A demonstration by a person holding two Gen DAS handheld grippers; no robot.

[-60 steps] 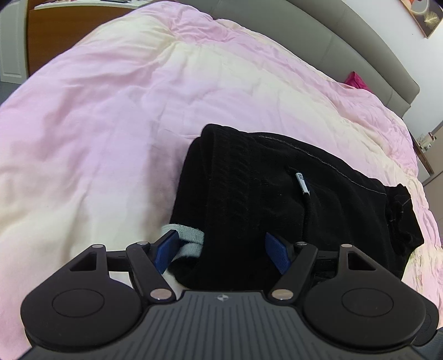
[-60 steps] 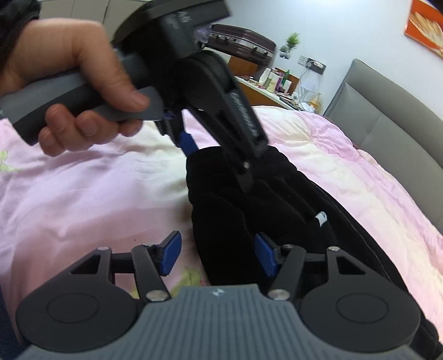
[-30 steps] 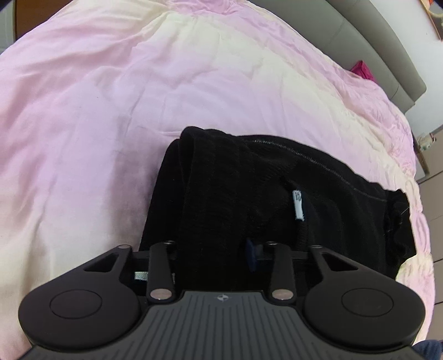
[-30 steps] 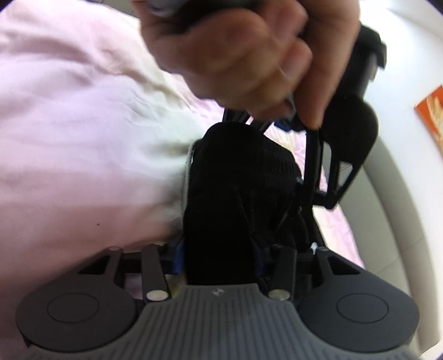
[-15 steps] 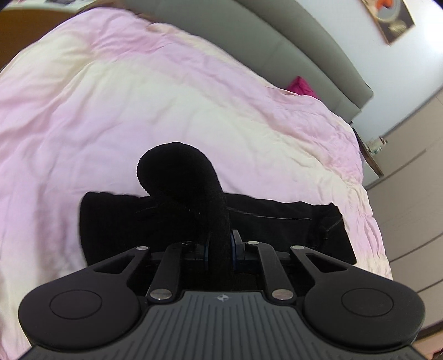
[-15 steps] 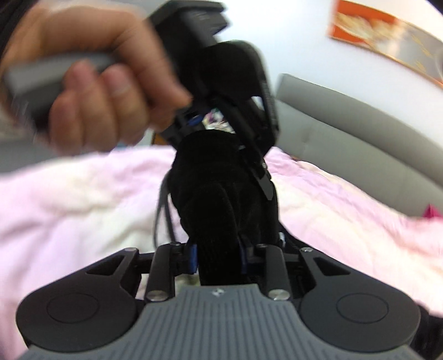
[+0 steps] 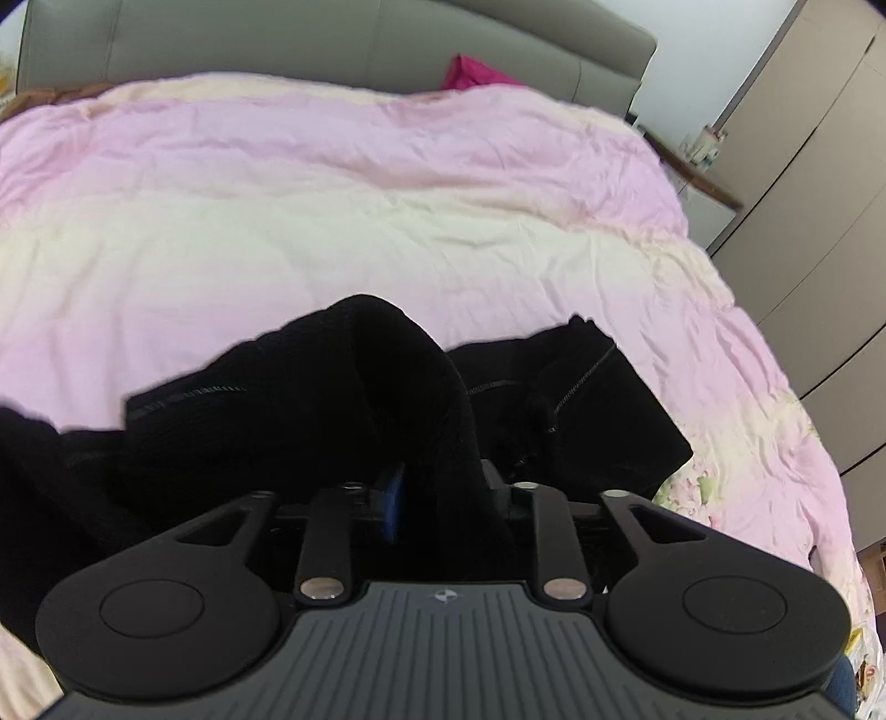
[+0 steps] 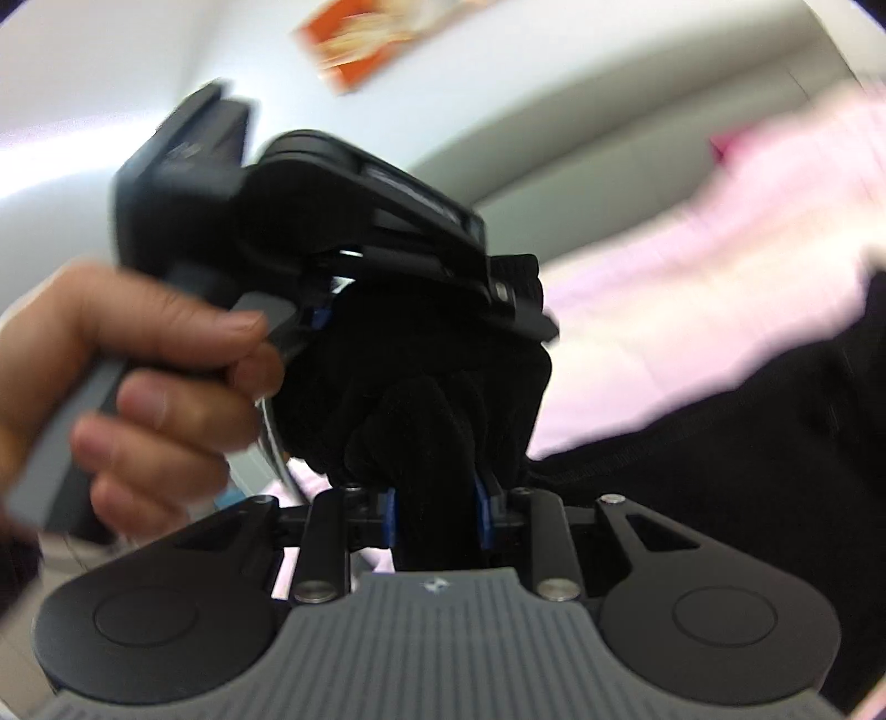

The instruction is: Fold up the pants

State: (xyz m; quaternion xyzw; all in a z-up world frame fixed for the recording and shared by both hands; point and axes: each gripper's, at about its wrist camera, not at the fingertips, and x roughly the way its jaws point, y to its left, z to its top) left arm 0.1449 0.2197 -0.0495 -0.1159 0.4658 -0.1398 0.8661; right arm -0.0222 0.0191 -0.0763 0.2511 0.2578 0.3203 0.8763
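Note:
The black pants (image 7: 304,399) lie bunched on the pink and cream bed cover (image 7: 387,221). One fold rises from them between the jaws of my left gripper (image 7: 440,487). Those jaws are opening: the left blue pad (image 7: 394,493) stands bare, apart from the cloth. My right gripper (image 8: 437,515) is shut on a thick roll of the pants (image 8: 443,410), both blue pads pressing into it. Just beyond it, the left gripper's body (image 8: 332,221) is held by a hand (image 8: 138,354), over the same bunch of cloth. More of the pants (image 8: 747,471) trails off to the right.
A grey padded headboard (image 7: 332,44) runs along the far side of the bed, with a magenta item (image 7: 476,72) against it. Wardrobe doors (image 7: 803,166) and a small nightstand (image 7: 703,183) stand to the right. An orange picture (image 8: 354,50) hangs on the wall.
Both grippers rose and swung across the bed with the pants' end, doubling it over the rest. The left jaws went from clamped on the fold to apart. The right gripper rolled.

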